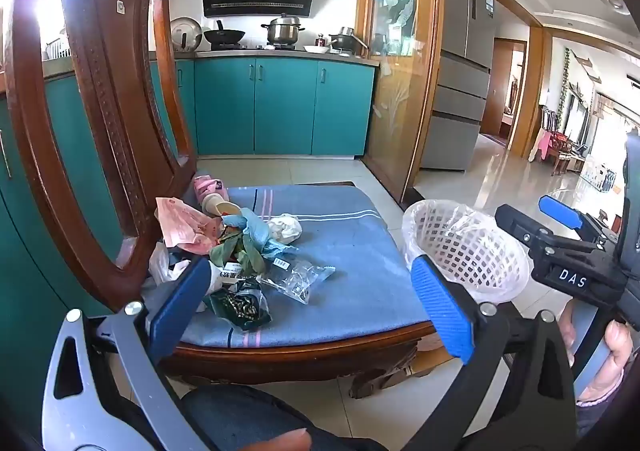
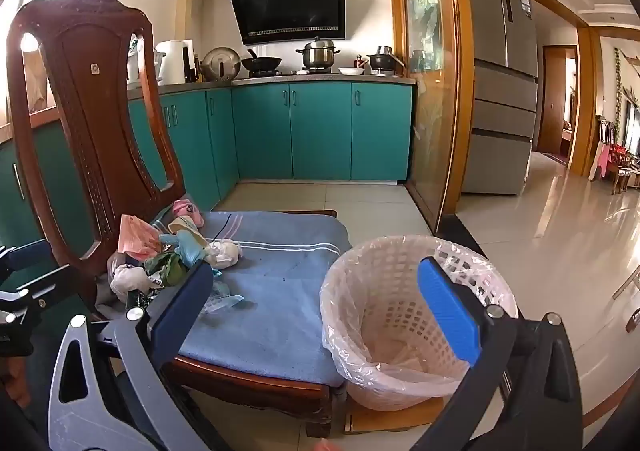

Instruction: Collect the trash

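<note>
A pile of trash lies at the back left of a chair's blue cushion point(image 1: 344, 251): pink paper point(image 1: 180, 225), a blue glove point(image 1: 252, 229), a white crumpled wad point(image 1: 285, 227), green leaves point(image 1: 236, 253), a clear plastic bag point(image 1: 298, 277) and a dark green packet point(image 1: 240, 305). The pile also shows in the right wrist view point(image 2: 172, 259). A white mesh bin point(image 2: 400, 315) lined with a clear bag stands on the floor right of the chair. My left gripper point(image 1: 312, 307) is open and empty over the cushion's front. My right gripper point(image 2: 316, 311) is open and empty between cushion and bin.
The carved wooden chair back point(image 1: 100, 111) rises at left. Teal kitchen cabinets point(image 1: 280, 107) with a stove and pots stand behind. A glass partition point(image 1: 396, 63) and a grey fridge point(image 1: 460, 63) are at right. The floor is pale tile point(image 2: 540, 251). The bin rests on cardboard point(image 2: 396, 417).
</note>
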A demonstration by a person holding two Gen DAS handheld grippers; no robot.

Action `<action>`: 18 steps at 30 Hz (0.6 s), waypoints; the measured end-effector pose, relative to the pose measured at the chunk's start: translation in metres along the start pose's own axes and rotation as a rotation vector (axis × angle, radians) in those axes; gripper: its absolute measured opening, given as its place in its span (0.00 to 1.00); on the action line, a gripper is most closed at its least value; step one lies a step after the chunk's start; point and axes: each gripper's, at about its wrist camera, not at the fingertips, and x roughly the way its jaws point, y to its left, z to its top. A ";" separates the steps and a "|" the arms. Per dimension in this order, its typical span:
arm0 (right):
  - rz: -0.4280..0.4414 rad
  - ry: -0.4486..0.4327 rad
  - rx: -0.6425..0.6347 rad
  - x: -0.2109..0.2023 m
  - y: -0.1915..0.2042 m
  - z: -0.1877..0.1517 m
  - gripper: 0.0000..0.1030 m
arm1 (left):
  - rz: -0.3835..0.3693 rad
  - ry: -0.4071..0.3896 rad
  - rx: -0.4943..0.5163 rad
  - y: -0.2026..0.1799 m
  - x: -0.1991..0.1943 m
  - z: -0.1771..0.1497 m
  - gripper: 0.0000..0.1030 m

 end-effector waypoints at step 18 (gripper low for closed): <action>0.017 -0.006 0.022 -0.002 -0.005 0.001 0.97 | -0.006 0.007 -0.008 -0.006 0.004 -0.005 0.97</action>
